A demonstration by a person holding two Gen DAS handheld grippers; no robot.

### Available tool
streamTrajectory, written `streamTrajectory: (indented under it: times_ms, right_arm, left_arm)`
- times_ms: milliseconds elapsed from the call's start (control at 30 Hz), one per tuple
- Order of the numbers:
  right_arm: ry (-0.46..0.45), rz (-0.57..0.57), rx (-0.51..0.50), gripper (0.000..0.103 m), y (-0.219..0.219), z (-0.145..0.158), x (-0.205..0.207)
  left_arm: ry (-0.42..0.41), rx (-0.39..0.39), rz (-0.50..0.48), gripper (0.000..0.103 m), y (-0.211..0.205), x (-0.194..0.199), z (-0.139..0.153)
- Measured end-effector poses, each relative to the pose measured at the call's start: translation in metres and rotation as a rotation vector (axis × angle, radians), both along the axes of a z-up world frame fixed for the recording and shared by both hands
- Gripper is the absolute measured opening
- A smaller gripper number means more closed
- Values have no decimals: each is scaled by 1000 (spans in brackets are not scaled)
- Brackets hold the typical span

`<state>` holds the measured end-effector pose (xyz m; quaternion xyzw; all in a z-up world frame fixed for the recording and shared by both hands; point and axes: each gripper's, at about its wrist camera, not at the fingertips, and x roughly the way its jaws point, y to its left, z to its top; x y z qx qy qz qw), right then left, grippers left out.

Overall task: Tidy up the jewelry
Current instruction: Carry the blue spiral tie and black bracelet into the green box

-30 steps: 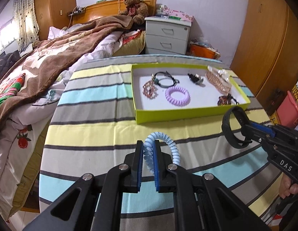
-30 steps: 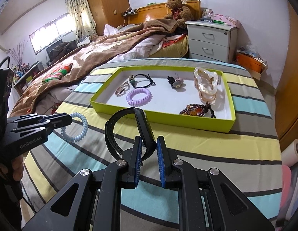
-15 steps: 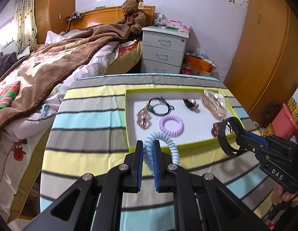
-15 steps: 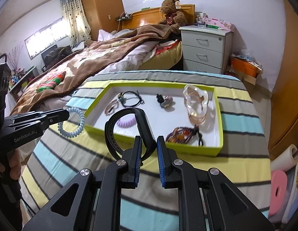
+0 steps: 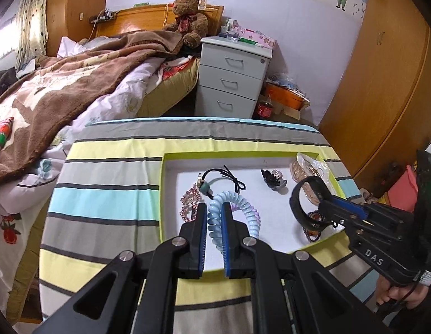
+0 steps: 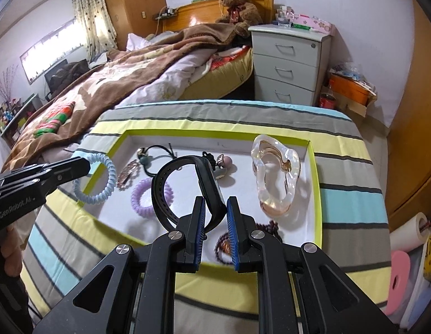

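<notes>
Both grippers now above tray (image 5: 163, 194); loads gripped.

The right gripper (image 6: 215, 214) pinches a black plastic wristband (image 6: 185, 189) above the shallow lime-green cardboard tray (image 6: 315, 183); the left gripper (image 6: 76, 169) holds a pale-blue coiled hair tie (image 6: 100, 178).

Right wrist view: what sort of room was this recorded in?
Most likely a home bedroom, perhaps a child's: an unmade bed with a brown blanket, a teddy bear against the wooden headboard, and a white drawer nightstand beside it.
</notes>
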<state>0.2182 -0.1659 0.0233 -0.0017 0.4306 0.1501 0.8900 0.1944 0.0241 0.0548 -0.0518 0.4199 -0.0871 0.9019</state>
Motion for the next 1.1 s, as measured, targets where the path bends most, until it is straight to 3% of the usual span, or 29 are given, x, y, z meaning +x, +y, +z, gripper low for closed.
streamTrajectory:
  times_ms: [533,1100]
  right_arm:
    - [84,22,-53,16,3,-26,24]
    - [80,9,-68,16,4,-25,27]
  left_arm:
    - [84,22,17,10,-1,18,-35]
    - [130,24,26,10,0,21,-51]
